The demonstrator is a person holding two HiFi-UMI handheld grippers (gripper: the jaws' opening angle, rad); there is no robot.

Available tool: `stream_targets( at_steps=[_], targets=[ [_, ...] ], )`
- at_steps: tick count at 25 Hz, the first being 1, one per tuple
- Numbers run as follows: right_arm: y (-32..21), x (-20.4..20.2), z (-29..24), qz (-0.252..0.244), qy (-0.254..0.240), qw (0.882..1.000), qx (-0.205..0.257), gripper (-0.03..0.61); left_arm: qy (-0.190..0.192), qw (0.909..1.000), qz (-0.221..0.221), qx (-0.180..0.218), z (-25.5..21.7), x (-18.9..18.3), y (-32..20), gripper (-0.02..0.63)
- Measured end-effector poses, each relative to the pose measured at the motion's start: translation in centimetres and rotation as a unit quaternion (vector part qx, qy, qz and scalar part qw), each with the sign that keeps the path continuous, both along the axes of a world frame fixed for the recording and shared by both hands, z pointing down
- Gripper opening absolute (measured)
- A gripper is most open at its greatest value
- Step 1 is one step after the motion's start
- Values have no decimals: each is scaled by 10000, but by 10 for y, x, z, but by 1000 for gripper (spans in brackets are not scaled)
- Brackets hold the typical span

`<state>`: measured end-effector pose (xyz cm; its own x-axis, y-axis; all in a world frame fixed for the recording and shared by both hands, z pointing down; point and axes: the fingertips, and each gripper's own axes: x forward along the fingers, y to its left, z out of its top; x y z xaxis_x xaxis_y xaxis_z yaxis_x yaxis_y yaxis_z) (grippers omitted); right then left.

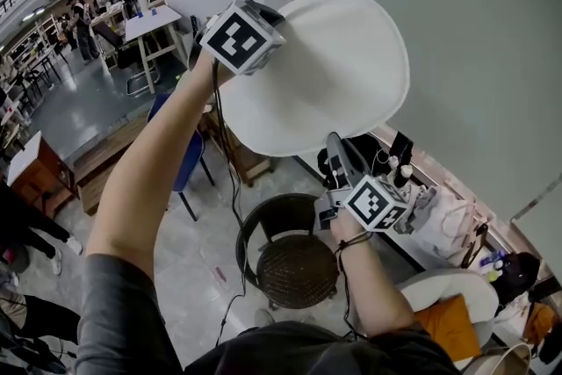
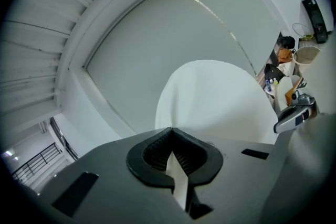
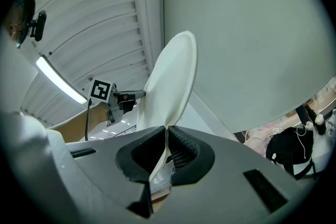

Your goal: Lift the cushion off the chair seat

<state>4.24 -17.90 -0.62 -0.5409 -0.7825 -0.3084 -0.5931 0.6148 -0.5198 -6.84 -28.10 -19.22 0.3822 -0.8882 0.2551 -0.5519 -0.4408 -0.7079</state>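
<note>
White and round, the cushion (image 1: 329, 70) hangs in the air between the two grippers, well above the dark woven chair (image 1: 296, 270), whose seat sits bare below the right gripper. The left gripper (image 2: 176, 165) is pressed together on a thin fold of the cushion's edge, with the rest of the cushion spreading out beyond its jaws. The right gripper (image 3: 165, 150) pinches the opposite edge, its jaws nearly together on the fabric, and the cushion rises edge-on above them.
</note>
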Motion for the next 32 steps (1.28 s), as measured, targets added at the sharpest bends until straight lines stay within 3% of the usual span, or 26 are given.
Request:
stream_targets(
  at_steps=[32],
  targets=[
    [9, 1, -4, 117, -29, 9999, 75, 26, 46, 10000, 17, 34, -7, -4, 16, 3]
  ],
)
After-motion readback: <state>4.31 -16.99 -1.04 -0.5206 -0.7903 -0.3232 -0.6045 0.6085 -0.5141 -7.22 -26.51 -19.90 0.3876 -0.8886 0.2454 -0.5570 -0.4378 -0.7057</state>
